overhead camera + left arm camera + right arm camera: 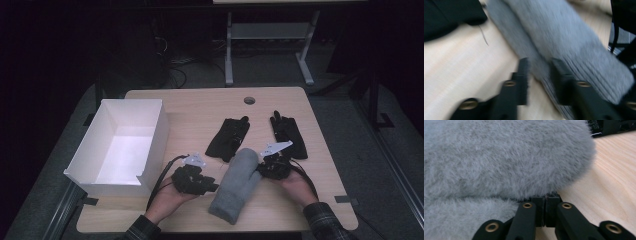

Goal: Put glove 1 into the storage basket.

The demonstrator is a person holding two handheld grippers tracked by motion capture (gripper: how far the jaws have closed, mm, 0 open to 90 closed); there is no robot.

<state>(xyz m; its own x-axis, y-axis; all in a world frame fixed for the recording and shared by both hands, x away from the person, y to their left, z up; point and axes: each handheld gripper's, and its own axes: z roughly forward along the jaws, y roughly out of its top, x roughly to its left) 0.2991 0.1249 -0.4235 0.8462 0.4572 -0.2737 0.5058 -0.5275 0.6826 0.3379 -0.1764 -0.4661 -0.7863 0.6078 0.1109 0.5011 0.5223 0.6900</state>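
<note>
Jaws of the left gripper (539, 75) are spread beside the soft, light grey mitten (235, 182); the right gripper (545, 206) is pressed together at its fuzzy edge, where it is best pinched.

No readable text, label, brand, number or sign appeared anywhere. The white cardboard box (120, 145), the grey mitten (235, 185) and the wooden table (200, 107) were plain; the two black gloves (228, 139) perhaps bore markings, too dark and small to tell.
</note>
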